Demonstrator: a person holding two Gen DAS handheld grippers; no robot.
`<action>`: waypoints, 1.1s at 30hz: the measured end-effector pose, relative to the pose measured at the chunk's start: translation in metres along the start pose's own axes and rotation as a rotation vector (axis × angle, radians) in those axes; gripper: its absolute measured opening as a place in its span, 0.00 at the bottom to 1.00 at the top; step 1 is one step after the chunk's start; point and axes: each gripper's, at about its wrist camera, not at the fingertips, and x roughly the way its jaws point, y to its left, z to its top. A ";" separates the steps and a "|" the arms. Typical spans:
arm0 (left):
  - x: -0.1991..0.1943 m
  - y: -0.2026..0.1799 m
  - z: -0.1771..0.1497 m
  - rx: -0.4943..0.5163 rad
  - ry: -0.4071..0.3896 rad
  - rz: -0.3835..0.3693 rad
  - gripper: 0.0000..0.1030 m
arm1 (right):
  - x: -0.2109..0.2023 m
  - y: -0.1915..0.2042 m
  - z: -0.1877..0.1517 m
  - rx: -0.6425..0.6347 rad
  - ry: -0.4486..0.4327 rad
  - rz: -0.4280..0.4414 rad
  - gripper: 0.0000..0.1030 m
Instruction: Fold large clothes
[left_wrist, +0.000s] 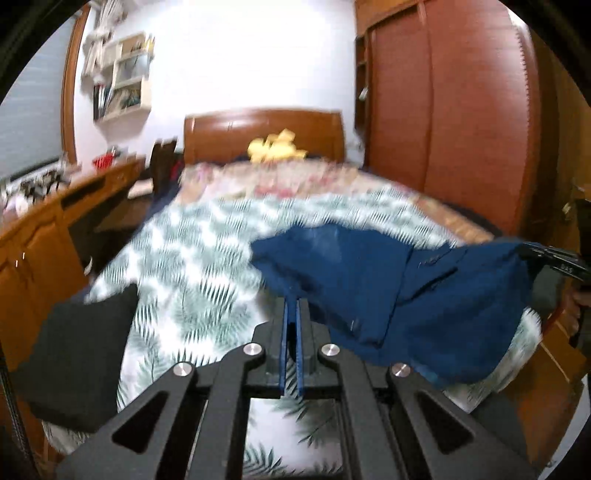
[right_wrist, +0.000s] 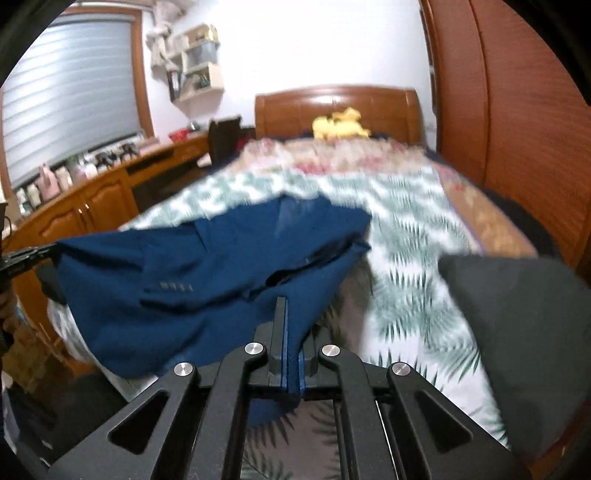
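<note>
Both the left gripper (left_wrist: 293, 306) and right gripper (right_wrist: 291, 314) pinch the blue jacket (left_wrist: 388, 280) closed at its edge — soft, heavy, sagging between the fingers — so hold seams.

Matte black left gripper (left_wrist: 293, 310) and right gripper (right_wrist: 291, 314), alike in build. Slim black fingers (left_wrist: 304, 332) lined with blue pads (right_wrist: 283, 343). Angular black linkage arms with triangular cut-outs, pinned by four round silver screws (left_wrist: 330, 349). Small pale lettering on the right gripper's side, unreadable.

Jacket (left_wrist: 388, 280) hangs over the bed (left_wrist: 192, 258), between both grippers.
</note>
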 end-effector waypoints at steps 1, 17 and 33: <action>-0.013 -0.004 0.013 0.008 -0.035 -0.011 0.00 | -0.007 0.004 0.007 -0.010 -0.021 0.002 0.01; -0.120 -0.011 0.099 0.050 -0.268 -0.040 0.00 | -0.175 0.031 0.095 -0.138 -0.341 -0.014 0.01; 0.054 -0.021 0.057 0.027 -0.052 0.002 0.00 | -0.025 -0.012 0.050 -0.145 -0.056 -0.128 0.01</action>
